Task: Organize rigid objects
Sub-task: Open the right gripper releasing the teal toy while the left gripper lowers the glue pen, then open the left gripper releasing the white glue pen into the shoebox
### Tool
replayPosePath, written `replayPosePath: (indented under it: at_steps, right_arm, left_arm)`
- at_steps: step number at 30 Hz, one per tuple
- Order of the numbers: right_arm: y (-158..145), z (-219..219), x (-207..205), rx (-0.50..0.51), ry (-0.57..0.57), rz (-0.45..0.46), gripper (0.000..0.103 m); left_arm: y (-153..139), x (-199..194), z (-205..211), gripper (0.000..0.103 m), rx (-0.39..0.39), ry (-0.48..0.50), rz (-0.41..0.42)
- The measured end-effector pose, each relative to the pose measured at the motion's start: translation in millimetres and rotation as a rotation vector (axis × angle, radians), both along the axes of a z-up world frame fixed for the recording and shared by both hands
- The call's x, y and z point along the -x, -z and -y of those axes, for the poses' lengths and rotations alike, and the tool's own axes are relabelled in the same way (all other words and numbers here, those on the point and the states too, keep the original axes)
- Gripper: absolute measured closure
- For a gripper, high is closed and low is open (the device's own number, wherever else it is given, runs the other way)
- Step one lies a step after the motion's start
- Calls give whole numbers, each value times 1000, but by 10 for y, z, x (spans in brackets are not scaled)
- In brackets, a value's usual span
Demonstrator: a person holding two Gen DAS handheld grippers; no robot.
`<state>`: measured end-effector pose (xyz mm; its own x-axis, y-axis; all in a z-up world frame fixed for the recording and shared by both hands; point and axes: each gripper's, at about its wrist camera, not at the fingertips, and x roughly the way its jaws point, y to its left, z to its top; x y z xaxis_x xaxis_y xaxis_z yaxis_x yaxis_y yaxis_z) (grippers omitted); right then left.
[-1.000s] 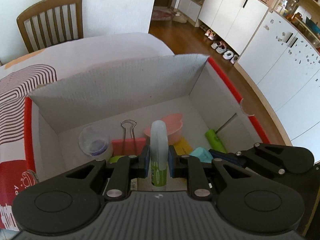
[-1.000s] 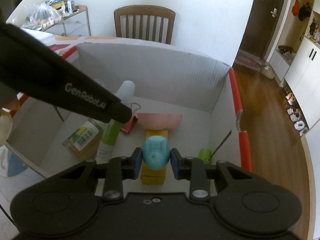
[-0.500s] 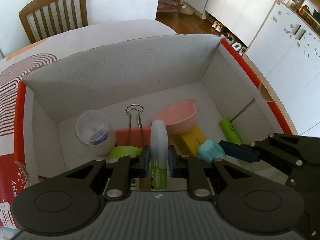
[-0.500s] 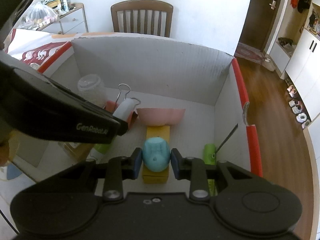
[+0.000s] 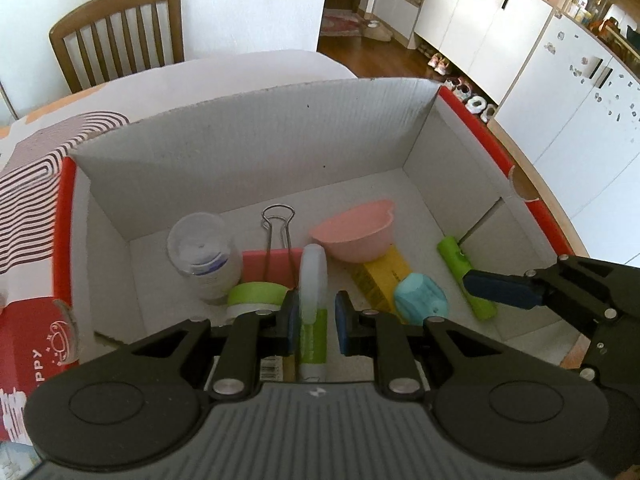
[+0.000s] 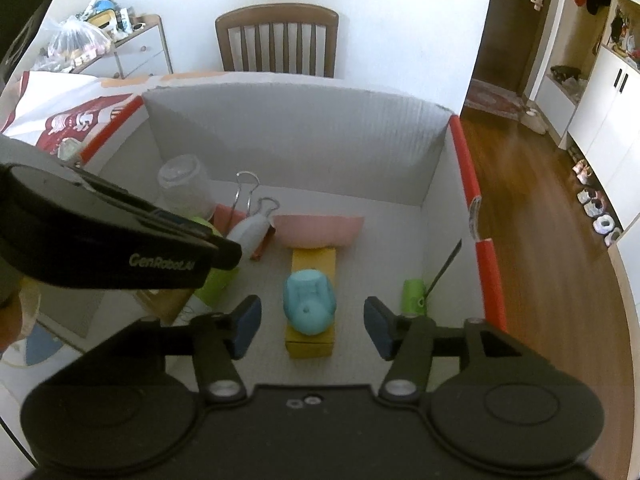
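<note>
Most of the sorting looks done: the cardboard box (image 5: 248, 148) already holds a clear lidded jar (image 5: 202, 250), a pink-red binder clip (image 5: 276, 240) with steel wire handles, a green tape roll (image 5: 256, 294), a pink bowl (image 5: 356, 236), a yellow carton (image 5: 384, 276), and a lime-green stick tool (image 5: 464, 276) with a thin dark shaft leaning into the right corner.

Your right gripper (image 6: 312, 326) is opening over the box. The teal egg-shaped piece (image 6: 309, 306) sits between the fingers but they no longer touch it; it rests on the near end of the yellow carton, so that item counts as placed.

Your left gripper (image 5: 316, 316) is clamped narrow on the glue stick (image 5: 313, 280), held over the near middle of the box, cap pointing at the bowl. That one is left to set down. From these views I cannot tell whether anything else waits outside the box.

Materials, quick:
- Box: white corrugated inside, ribbed walls, red edging, printed red flap outside.
- Glue stick: smooth cylinder, translucent white cap, green label. Slippery plastic, likely to roll if laid flat.
- Teal piece: matte, rounded, ridged top, small hole at one end. Could wobble off the carton.
- Bowl: thin soft-pink plastic, heart-like rim, tilted on the carton.
- Jar: clear hard plastic, blue inside, standing upright.
- Carton: flat-faced printed card, lying down.

The tabletop (image 5: 224, 72) around the box wears a pale patterned cloth.
</note>
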<state>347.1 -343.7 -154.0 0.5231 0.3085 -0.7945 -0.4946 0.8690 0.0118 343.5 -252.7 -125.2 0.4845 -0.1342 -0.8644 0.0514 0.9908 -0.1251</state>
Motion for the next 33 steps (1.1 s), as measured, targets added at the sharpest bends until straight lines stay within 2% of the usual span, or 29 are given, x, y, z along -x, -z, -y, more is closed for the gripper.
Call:
replayPosePath:
  at_steps: [6,25,33]
  right_arm:
    - [-124,38,88,-18,-3,19,40]
    - [-609,4,427,-128,-46,110,32]
    - [-732,-137,560,-178,-70,118,26]
  left_arm:
    - [-160,128,-44,85,-8,-11,40]
    - [-725,728,-285,85,22,-79,179]
    - [-895,1063,-498,85,-11,-112,256]
